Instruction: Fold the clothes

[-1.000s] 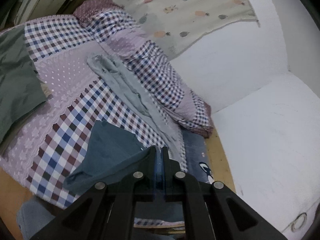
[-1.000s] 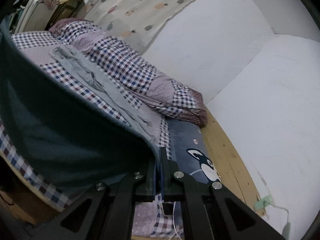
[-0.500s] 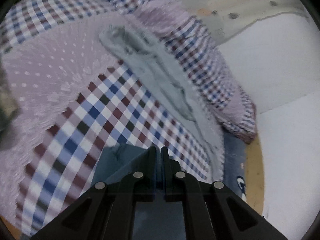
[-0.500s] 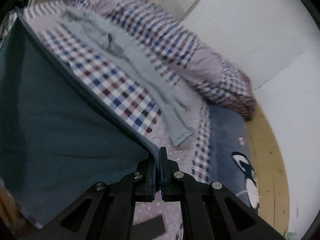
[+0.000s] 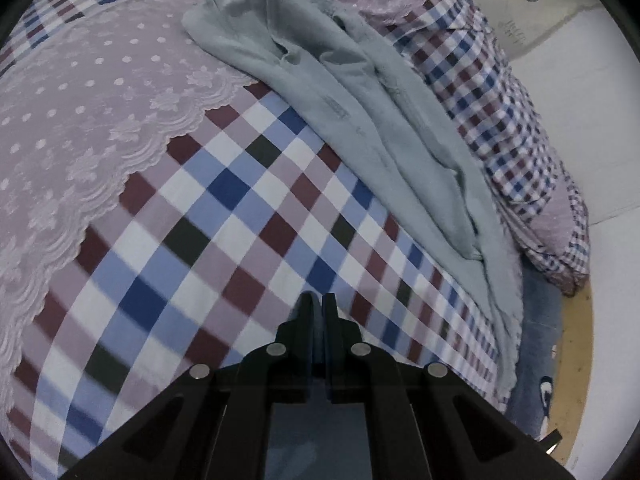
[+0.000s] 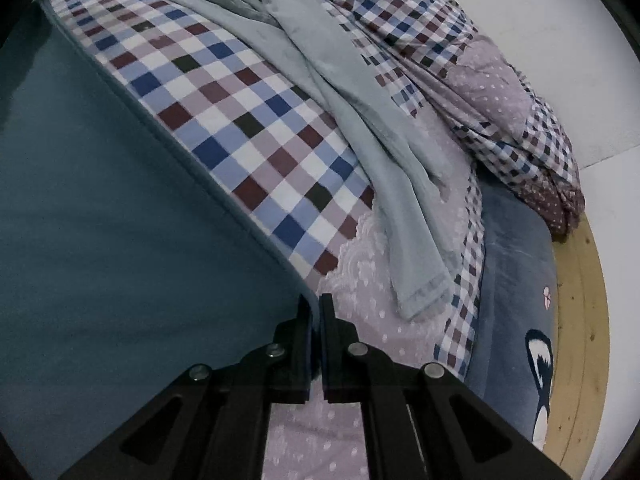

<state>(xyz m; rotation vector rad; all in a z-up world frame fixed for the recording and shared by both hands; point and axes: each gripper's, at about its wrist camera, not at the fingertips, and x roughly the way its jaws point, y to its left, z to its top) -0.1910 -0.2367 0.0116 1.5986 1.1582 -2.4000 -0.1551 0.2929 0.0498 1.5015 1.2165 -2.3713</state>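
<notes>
Spreading a teal garment [image 6: 100, 220] over the checked bed [image 5: 224, 216] looks like the step in hand: in the right view it hangs as a taut sheet on the left, its top edge running into the right gripper [image 6: 316, 312], whose jaws are clamped on it. A grey garment [image 5: 360, 112] lies crumpled farther right. The left gripper [image 5: 318, 312] has its jaws together, seemingly pinching dark cloth. Next: lay it flat, smooth, before releasing.

Two garments are counted: one teal garment [image 6: 120, 220] and one grey garment [image 5: 360, 112]. One checked bedspread [image 5: 224, 216] and, apparently, one rolled quilt [image 6: 500, 92] are seen. Two grippers are counted.
</notes>
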